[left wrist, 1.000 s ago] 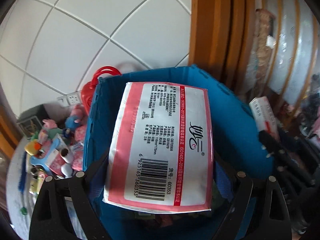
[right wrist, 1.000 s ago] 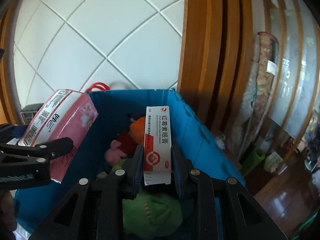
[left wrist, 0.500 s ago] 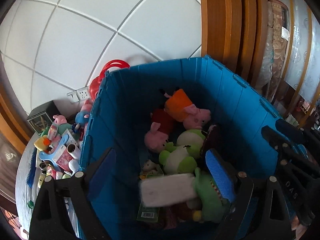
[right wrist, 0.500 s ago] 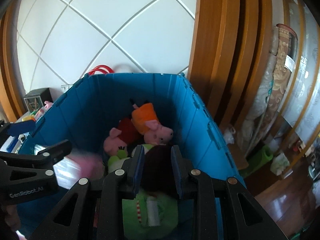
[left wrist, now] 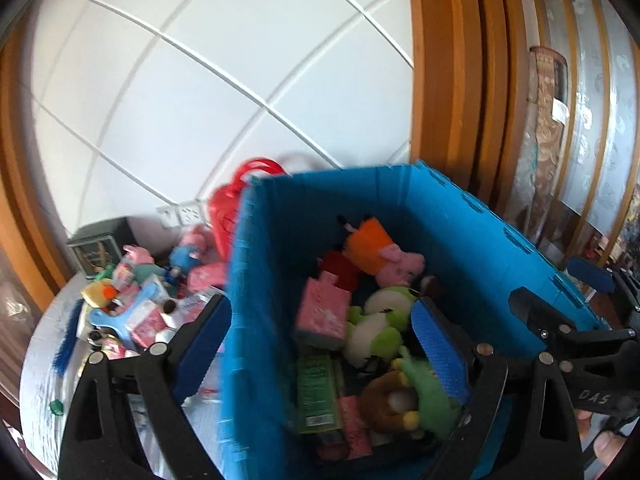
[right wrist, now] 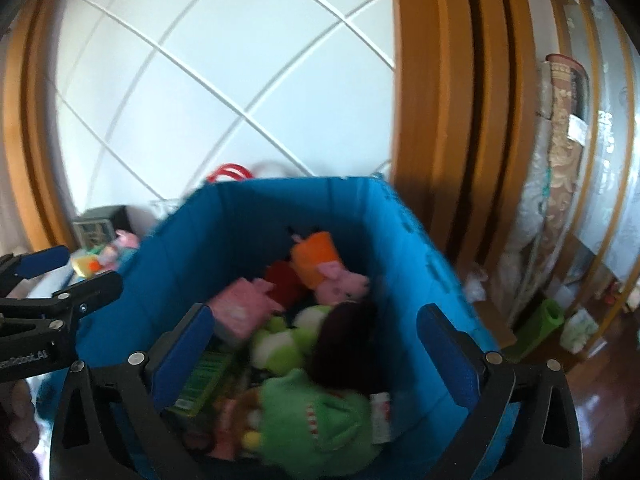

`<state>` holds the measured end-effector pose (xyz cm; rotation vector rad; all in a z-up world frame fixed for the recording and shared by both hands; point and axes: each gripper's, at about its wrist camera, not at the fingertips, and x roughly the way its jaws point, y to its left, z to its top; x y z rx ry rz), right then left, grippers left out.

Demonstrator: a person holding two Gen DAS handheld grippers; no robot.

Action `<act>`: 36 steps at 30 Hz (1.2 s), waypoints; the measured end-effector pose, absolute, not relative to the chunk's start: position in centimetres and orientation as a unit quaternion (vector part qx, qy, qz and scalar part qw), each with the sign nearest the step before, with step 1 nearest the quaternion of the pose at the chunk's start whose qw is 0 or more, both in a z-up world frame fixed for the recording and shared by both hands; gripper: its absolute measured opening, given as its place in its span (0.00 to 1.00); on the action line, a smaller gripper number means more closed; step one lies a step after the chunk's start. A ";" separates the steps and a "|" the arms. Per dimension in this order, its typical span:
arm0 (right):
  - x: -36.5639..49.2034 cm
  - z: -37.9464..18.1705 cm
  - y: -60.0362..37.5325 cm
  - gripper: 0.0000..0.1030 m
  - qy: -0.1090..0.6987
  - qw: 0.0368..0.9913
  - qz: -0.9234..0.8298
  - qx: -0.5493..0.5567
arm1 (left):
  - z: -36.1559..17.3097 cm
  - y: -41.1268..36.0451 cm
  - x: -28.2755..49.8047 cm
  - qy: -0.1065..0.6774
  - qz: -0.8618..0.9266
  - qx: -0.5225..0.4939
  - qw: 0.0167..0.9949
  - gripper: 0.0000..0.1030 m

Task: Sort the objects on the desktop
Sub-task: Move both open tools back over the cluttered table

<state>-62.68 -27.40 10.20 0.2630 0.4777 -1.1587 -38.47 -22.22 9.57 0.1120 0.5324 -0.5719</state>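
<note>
A blue crate [left wrist: 472, 216] [right wrist: 256, 208] holds plush toys, a pink tissue pack [left wrist: 324, 308] [right wrist: 240, 308], a green box [left wrist: 316, 388] and a green plush [right wrist: 312, 412]. My left gripper [left wrist: 320, 344] is open and empty, straddling the crate's left wall. My right gripper [right wrist: 312, 344] is open and empty above the crate. The red-and-white box [right wrist: 380, 416] lies beside the green plush. Each gripper shows in the other's view: the right one [left wrist: 576, 332], the left one [right wrist: 52, 280].
Several small toys and boxes [left wrist: 136, 300] lie in a heap on the round table [left wrist: 40, 364] left of the crate. A dark tin [left wrist: 98, 248], a wall socket [left wrist: 184, 212] and a red basket [left wrist: 228, 208] stand behind them. Wooden door frame to the right.
Both grippers opened. The pink tissue pack dropped from the left one and the red-and-white box from the right one; both lie in the crate. The left gripper shifted left over the crate wall.
</note>
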 end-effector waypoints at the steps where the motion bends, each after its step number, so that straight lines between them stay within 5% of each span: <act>1: -62.4 10.2 -27.0 1.00 0.218 0.807 -0.535 0.125 | 9.5 -21.4 -38.6 0.253 -0.271 0.054 0.927 0.90; 26: -38.8 8.2 -15.7 1.00 0.199 0.895 -0.377 0.129 | -0.1 12.5 -30.1 0.298 -0.092 -0.023 0.950 0.92; 36: -27.3 1.7 -14.5 1.00 0.254 0.852 -0.415 0.191 | -8.7 22.3 -23.2 0.384 -0.094 0.015 0.918 0.92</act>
